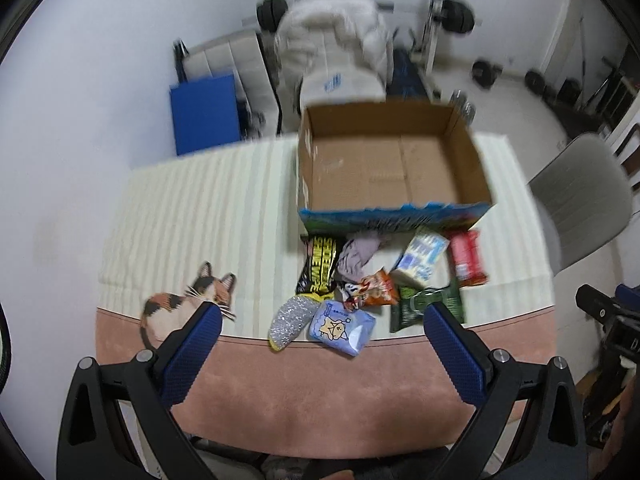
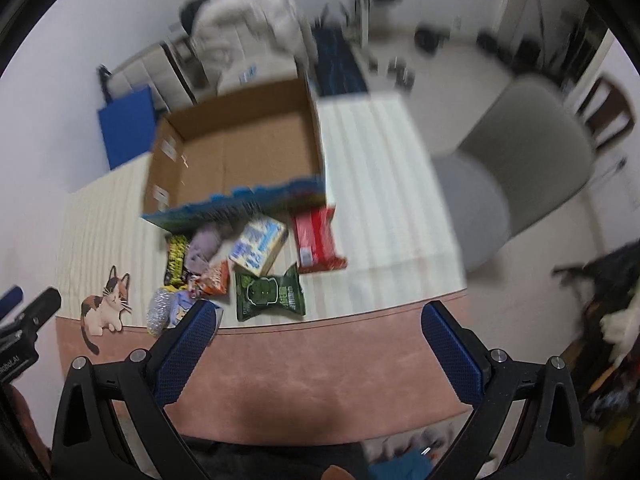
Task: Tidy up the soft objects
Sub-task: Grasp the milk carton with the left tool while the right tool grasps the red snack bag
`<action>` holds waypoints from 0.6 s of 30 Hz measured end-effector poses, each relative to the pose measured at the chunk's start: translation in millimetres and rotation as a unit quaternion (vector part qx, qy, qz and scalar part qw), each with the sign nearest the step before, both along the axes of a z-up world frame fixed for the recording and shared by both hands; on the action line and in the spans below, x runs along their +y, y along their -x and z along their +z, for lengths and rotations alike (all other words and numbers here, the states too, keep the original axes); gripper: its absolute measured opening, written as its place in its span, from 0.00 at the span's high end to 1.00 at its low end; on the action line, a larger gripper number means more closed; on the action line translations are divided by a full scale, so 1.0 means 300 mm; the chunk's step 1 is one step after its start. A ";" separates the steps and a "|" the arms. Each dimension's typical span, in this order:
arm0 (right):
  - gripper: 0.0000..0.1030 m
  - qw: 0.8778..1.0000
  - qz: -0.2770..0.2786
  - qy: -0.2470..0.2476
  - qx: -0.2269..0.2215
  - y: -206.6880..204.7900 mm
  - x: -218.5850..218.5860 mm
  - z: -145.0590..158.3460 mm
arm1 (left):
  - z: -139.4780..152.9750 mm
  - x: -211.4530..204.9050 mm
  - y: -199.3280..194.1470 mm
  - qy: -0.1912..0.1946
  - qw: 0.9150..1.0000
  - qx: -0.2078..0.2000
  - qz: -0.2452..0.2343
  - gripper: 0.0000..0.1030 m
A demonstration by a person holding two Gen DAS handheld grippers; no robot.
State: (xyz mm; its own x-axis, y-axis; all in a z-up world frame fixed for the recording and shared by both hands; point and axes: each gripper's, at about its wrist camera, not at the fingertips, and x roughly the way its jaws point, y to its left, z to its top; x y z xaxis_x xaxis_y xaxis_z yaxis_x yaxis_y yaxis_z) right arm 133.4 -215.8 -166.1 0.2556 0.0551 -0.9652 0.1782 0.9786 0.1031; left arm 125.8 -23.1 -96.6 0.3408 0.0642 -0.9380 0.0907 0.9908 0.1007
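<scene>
Here, a table carries a cream striped cloth [image 1: 192, 208] whose near edge is a pink band [image 1: 320, 392] printed with a calico cat [image 1: 188, 308]. An open cardboard box [image 1: 384, 168], bare inside, stands on the cloth toward the far side, its printed blue front wall facing the cameras. The soft objects lie in a loose cluster on the cloth just before that wall: a yellow-black packet [image 1: 318, 266], a lilac cloth [image 1: 358, 254], an orange snack bag [image 1: 378, 288], a blue-white box [image 1: 422, 258], a red pack [image 1: 466, 256], a green pouch [image 1: 428, 304], a silver scrubber [image 1: 290, 320] and a pale blue tissue pack [image 1: 342, 326]; the last two overlap the boundary of the pink band. The left gripper [image 1: 322, 322] and the right gripper [image 2: 320, 322] hang above the near edge of the table, each with blue-padded fingers spread wide apart and holding nothing. In the right wrist view the same cluster sits left of centre, with the green pouch [image 2: 270, 294] nearest the left finger. Beyond the table stand a white padded chair [image 1: 340, 52], a blue panel [image 1: 204, 114] against the wall, a weight bench with barbell plates [image 1: 458, 16] and dumbbells on the pale floor. A grey chair [image 2: 528, 148] stands at the table's right side. Both views are motion-blurred.
</scene>
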 end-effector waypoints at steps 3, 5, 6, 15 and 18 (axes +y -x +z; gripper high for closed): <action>0.00 0.999 -0.008 -0.027 0.042 -0.107 -0.045 -0.216 | -0.205 -0.042 -0.126 0.006 0.998 0.053 -0.015 0.03; 0.00 0.997 -0.006 -0.034 0.066 -0.195 -0.062 -0.383 | -0.311 -0.097 -0.181 0.011 0.996 0.076 -0.039 0.07; 0.00 0.997 -0.005 -0.033 0.075 -0.224 -0.062 -0.432 | -0.362 -0.128 -0.205 0.005 0.995 0.085 -0.051 0.09; 0.06 0.986 0.009 -0.064 0.152 -0.441 -0.033 -0.897 | -0.684 -0.345 -0.382 -0.022 0.979 0.152 -0.137 0.11; 0.19 0.982 0.015 -0.073 0.174 -0.456 -0.014 -1.000 | -0.755 -0.389 -0.410 -0.020 0.973 0.174 -0.149 0.11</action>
